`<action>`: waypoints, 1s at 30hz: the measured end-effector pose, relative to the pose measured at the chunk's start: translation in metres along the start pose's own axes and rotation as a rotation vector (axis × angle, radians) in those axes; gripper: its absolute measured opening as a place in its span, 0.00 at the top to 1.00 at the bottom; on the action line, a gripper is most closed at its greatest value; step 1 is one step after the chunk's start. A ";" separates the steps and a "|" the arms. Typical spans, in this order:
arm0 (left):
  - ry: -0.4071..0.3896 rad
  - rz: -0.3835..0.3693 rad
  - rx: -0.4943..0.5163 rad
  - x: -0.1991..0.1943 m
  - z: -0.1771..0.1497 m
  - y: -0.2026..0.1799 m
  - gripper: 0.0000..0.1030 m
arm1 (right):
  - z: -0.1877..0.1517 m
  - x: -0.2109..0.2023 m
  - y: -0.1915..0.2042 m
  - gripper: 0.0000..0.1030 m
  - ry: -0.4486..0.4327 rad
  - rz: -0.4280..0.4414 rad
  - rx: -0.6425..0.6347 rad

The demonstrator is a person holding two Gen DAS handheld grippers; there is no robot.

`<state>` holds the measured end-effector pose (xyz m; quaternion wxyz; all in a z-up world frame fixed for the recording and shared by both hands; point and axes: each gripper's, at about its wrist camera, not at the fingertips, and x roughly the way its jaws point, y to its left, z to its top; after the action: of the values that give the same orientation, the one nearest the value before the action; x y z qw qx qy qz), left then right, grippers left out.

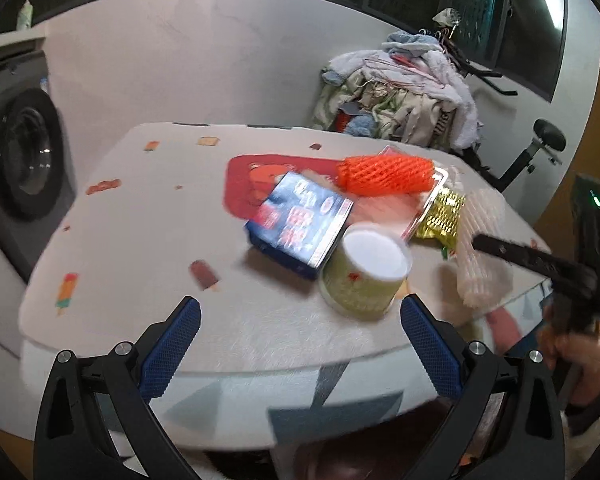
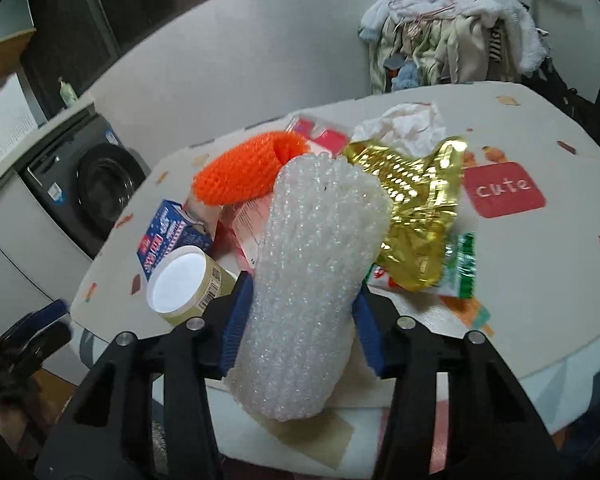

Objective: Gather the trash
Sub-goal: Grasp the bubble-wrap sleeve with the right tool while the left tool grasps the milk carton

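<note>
- The right claw (image 2: 300, 312) has its 2 blue pads pressed on either side of the white foam net sleeve (image 2: 316, 264); the sleeve stands between them, squeezed at its lower part, so I judge it grasped, not merely straddled.
- The left claw (image 1: 300, 344) is spread wide with nothing between its pads; it hangs just short of the tabletop (image 1: 148, 216), aimed near the pale green tub (image 1: 364, 276) with the white lid.
- The rest of the trash sits in 1 loose pile on the tabletop: a blue carton (image 1: 300, 224) touching the tub, an orange foam net (image 1: 384, 176) behind it, a gold wrapper (image 2: 416, 216) just beside the white sleeve, a green-and-white packet (image 2: 460, 268) at the wrapper's near edge, and crumpled tissue (image 2: 408, 124) at the back.
- To do this step well, keep the squeeze on the sleeve gentle and steady (foam like this probably gives and could slip out); lift it straight up so it does not drag the gold wrapper along.
- No bin or bag shows in either view, so where the sleeve should go I cannot tell.
- For the left claw, the tub looks the easiest next target; approach from above its lid and close across its sides, clear of the carton.
</note>
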<state>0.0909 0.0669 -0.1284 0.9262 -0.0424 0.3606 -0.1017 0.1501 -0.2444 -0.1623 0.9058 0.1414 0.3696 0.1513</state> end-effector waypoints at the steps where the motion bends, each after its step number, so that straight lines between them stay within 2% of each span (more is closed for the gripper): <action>1: 0.003 -0.011 0.002 0.008 0.007 0.000 0.05 | 0.000 -0.004 -0.002 0.51 -0.007 -0.003 0.004; 6: -0.005 -0.068 0.095 0.047 0.046 -0.005 0.05 | -0.002 -0.013 -0.016 0.51 -0.009 -0.016 0.029; 10: 0.028 -0.134 0.146 0.090 0.078 -0.001 0.05 | -0.006 -0.018 -0.028 0.51 -0.010 -0.012 0.057; 13: 0.091 -0.136 0.171 0.118 0.092 0.001 0.05 | -0.010 -0.020 -0.031 0.51 -0.008 -0.011 0.066; 22: 0.198 -0.162 0.234 0.159 0.092 -0.009 0.05 | -0.008 -0.019 -0.041 0.51 -0.009 -0.011 0.085; 24: 0.210 -0.141 0.235 0.163 0.088 -0.009 0.10 | -0.008 -0.019 -0.041 0.51 -0.009 -0.010 0.086; 25: 0.217 -0.129 0.232 0.165 0.087 -0.009 0.21 | -0.008 -0.019 -0.041 0.51 -0.009 -0.010 0.085; 30: 0.182 -0.091 0.226 0.152 0.091 -0.005 0.22 | -0.007 -0.021 -0.039 0.51 -0.014 -0.011 0.085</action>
<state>0.2613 0.0287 -0.1607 0.8830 0.0554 0.4270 -0.1868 0.1372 -0.2871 -0.1686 0.9024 0.1786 0.3700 0.1296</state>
